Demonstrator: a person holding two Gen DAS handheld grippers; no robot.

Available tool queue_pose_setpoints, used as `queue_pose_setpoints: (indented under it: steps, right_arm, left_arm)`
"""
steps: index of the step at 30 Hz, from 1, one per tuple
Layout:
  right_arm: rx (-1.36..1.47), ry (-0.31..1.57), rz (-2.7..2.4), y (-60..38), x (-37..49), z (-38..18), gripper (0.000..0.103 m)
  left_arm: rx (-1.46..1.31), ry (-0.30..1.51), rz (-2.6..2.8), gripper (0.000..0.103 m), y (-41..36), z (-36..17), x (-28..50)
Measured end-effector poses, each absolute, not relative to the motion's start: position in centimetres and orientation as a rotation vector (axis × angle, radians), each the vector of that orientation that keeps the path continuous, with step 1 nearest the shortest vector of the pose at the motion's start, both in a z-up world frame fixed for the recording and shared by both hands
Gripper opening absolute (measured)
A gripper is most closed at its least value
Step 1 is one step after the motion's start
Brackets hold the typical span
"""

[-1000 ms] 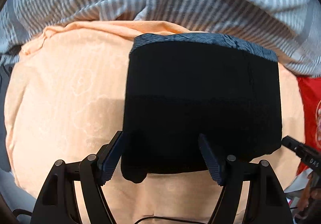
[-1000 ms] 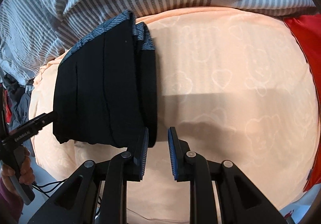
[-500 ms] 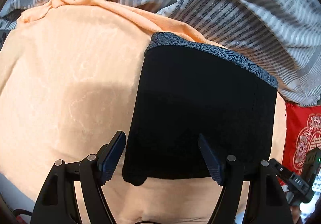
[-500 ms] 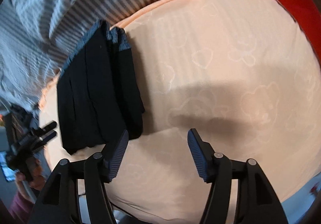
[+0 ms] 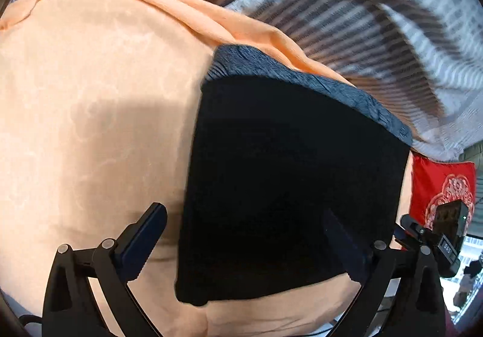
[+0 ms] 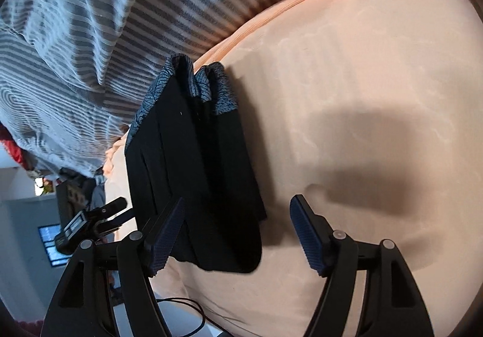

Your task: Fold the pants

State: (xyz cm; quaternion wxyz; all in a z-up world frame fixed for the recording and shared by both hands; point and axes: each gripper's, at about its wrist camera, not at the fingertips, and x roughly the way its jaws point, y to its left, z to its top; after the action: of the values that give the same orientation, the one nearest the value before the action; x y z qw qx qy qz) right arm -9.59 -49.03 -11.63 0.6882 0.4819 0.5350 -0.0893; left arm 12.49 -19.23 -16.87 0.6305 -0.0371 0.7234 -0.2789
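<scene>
Pants released, fold judged complete.
The right gripper (image 6: 237, 234), pressed together a second ago, is now spread beside the folded pants (image 6: 196, 174); the left gripper (image 5: 250, 242) is kept spread, nothing pinched.

A: The pants (image 5: 289, 186) looked like matt black cloth, smooth, with a blue-grey patterned waistband (image 5: 317, 86) of coarser weave.

B: And the sheet (image 5: 90, 95) under them?

A: Soft peach cloth, faintly printed, a little creased. The blanket (image 5: 332, 4) behind was grey-and-white striped cloth, ribbed.

B: The left hand-held gripper (image 5: 244, 246)?

A: Matt black plastic arms, dark blue ridged pads (image 5: 145, 240), small metal pins. The right hand-held gripper (image 6: 238, 234) looked the same.
</scene>
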Motion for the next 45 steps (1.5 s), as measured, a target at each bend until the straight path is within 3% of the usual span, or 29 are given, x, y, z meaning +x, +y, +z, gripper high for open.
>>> queue_pose_setpoints:
  steps: [13, 18, 25, 26, 30, 34, 45]
  right_arm:
    - [1.175, 1.171, -0.021, -51.5, -7.2, -15.2, 0.075]
    - [1.224, 1.166, 0.111, -51.1, -6.4, -16.9, 0.075]
    - [1.266, 1.162, 0.128, -50.4, -5.5, -17.7, 0.075]
    - [1.285, 1.167, 0.113, -50.3, -5.5, -17.8, 0.071]
    - [1.298, 1.154, 0.084, -50.0, -5.9, -16.9, 0.053]
    - [1.304, 1.128, 0.088, -49.7, -6.5, -15.7, 0.047]
    - [1.319, 1.098, 0.154, -49.2, -11.3, -10.9, 0.045]
  left_arm:
    - [-0.033, 1.582, -0.761, 0.103, -21.9, -18.1, 15.4]
    - [0.018, 1.629, -0.834, 0.103, -23.3, -20.2, 14.9]
    - [-0.138, 1.752, -0.801, 0.103, -22.5, -22.7, 15.4]
    - [-0.123, 1.741, -0.793, 0.103, -22.6, -22.5, 15.3]
    - [-0.069, 1.658, -0.777, 0.088, -23.2, -20.5, 14.3]
    - [-0.07, 1.616, -0.758, 0.072, -23.0, -18.9, 13.6]
    - [-0.055, 1.57, -0.764, 0.069, -22.5, -12.8, 8.8]
